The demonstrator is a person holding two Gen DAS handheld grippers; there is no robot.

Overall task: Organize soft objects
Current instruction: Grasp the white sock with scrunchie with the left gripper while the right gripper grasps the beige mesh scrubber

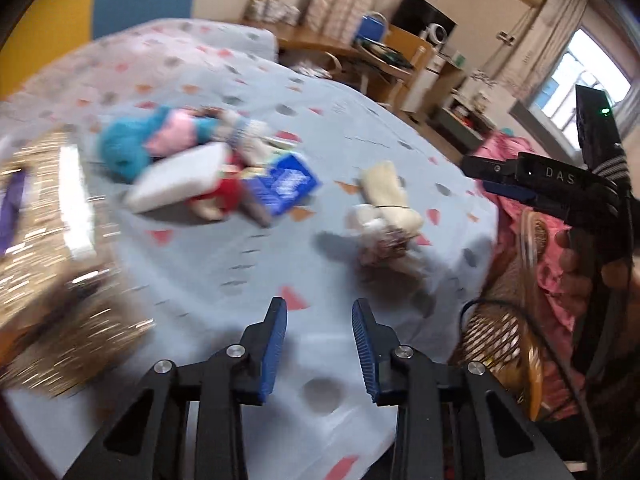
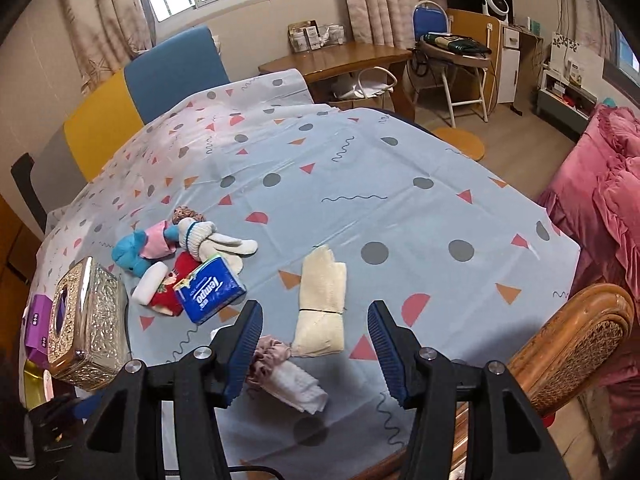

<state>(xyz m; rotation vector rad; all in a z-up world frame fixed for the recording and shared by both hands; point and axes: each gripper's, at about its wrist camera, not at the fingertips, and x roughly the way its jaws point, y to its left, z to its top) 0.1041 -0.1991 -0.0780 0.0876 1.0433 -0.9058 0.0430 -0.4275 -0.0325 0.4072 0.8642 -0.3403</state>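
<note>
Both the left tool point(image 1: 319, 322) and right tool point(image 2: 315, 330) hover spread and empty, ready to grab, just short of the cream cloth bundle point(image 2: 321, 309), with the soft-toy pile point(image 2: 184, 256) left of it.

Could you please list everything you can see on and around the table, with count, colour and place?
Tablecloth: one, pale blue with dots and triangles, covering the table.
Tissue box: one, ornate gold, left edge.
Purple box: one, beside the tissue box.
Tempo tissue pack: one, blue, left of centre.
Plush toy: one, blue and pink, in the pile.
Knit gloves: white, count unclear, in the pile.
Red item: one, under the pack.
White roll: one, in the pile.
Cream towel: one, banded, centre.
Scrunchie: one, pink, near edge.
White cloth: one, near edge.
Chair: one, wooden, right.
Left gripper: open, empty.
Right gripper: open, empty.
</note>
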